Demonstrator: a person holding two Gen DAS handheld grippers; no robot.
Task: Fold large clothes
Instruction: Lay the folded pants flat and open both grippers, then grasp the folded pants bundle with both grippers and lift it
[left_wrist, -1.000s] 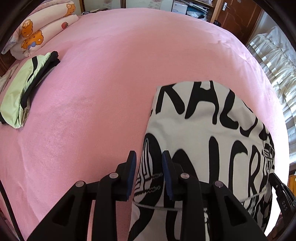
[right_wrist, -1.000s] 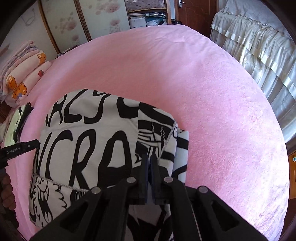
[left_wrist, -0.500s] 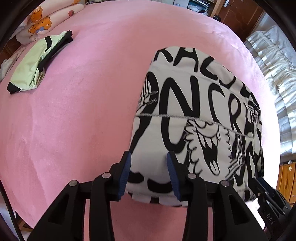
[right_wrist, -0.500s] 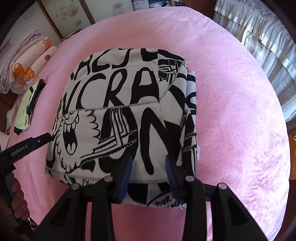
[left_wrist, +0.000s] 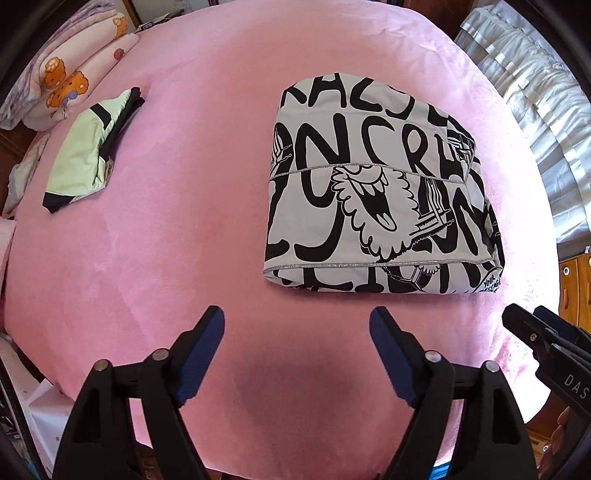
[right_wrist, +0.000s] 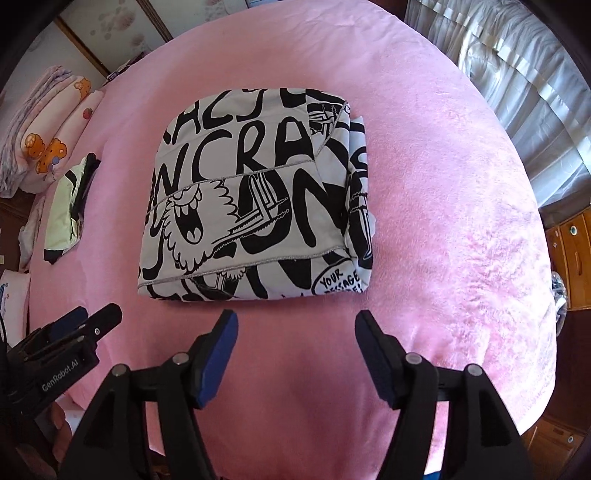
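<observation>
A white garment with black graffiti lettering (left_wrist: 376, 192) lies folded into a thick rectangle on the pink bed cover (left_wrist: 184, 221). It also shows in the right wrist view (right_wrist: 255, 199). My left gripper (left_wrist: 297, 325) is open and empty, hovering near the bed's front edge, short of the garment's near left corner. My right gripper (right_wrist: 295, 326) is open and empty, just short of the garment's near edge. The right gripper shows at the left wrist view's right edge (left_wrist: 543, 332); the left gripper shows at the right wrist view's lower left (right_wrist: 74, 332).
A folded light-green and black garment (left_wrist: 88, 147) lies at the bed's far left, also in the right wrist view (right_wrist: 70, 206). Folded pink printed blankets (left_wrist: 70, 81) are stacked behind it. White curtains (left_wrist: 535, 81) hang to the right. A wooden cabinet (right_wrist: 569, 251) stands at right.
Both grippers let go of the garment's near edge, opened wide and pulled back toward the bed's front edge. The garment stays folded flat.
</observation>
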